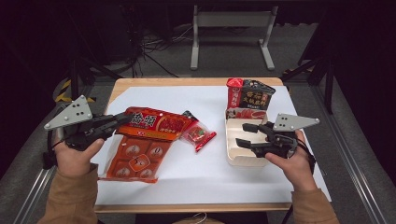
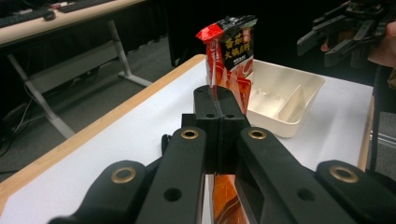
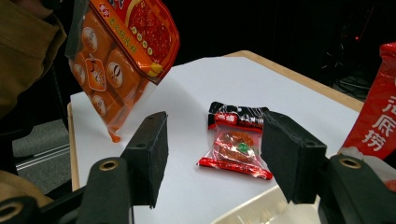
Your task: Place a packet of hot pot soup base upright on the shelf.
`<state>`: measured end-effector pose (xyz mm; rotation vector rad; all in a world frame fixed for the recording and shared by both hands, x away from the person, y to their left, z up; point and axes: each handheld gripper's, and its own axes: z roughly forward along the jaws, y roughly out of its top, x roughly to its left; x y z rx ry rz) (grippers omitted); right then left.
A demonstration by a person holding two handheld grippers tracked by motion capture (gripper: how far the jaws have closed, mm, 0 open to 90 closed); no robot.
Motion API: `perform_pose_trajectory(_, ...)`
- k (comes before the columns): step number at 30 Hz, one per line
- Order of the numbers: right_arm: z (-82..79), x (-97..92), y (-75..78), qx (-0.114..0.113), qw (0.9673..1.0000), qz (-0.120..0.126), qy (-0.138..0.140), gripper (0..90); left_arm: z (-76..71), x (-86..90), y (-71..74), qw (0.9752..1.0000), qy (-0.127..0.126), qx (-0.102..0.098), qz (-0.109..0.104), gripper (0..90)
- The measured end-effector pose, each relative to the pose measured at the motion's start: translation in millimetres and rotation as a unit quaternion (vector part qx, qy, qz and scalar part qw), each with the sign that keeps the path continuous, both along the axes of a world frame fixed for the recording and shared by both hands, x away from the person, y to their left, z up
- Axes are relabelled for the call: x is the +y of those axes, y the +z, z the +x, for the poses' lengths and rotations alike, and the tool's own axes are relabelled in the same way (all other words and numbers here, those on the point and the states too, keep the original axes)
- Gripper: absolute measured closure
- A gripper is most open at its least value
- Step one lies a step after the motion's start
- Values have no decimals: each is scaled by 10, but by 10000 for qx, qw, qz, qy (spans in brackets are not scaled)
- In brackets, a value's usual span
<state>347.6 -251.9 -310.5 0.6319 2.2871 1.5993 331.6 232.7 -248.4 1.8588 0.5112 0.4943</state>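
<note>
Pinching the orange packet's (image 1: 144,140) edge, left tool (image 1: 122,118); right tool (image 1: 245,135) spread.

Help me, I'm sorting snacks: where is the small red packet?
In the high view, the small red packet lies mid-table on the white sheet, between the big orange bag and the cream tray.

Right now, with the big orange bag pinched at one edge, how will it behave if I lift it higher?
The orange bag will likely hang floppy: in the right gripper view it already droops from the left gripper. Its glossy film may slip. The block-shaped contents look fairly heavy, so it may swing.
</note>
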Motion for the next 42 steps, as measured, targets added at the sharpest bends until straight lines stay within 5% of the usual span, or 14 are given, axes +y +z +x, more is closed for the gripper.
perform_pose_trajectory(14,55,383,-26,-66,9996,-21,266,391,-131,-157,67,9993,-188,-274,-177,900)
perform_pose_trajectory(27,151,709,3,-175,9983,455,318,347,-200,-345,72,9966,-613,-362,-409,900)
perform_pose_trajectory(34,166,831,-18,-142,9955,593,731,346,-227,-457,60,9950,-811,-355,-470,900)
perform_pose_trajectory(42,203,928,-48,-127,9927,845,853,370,-231,-507,45,9931,-954,-348,-589,900)
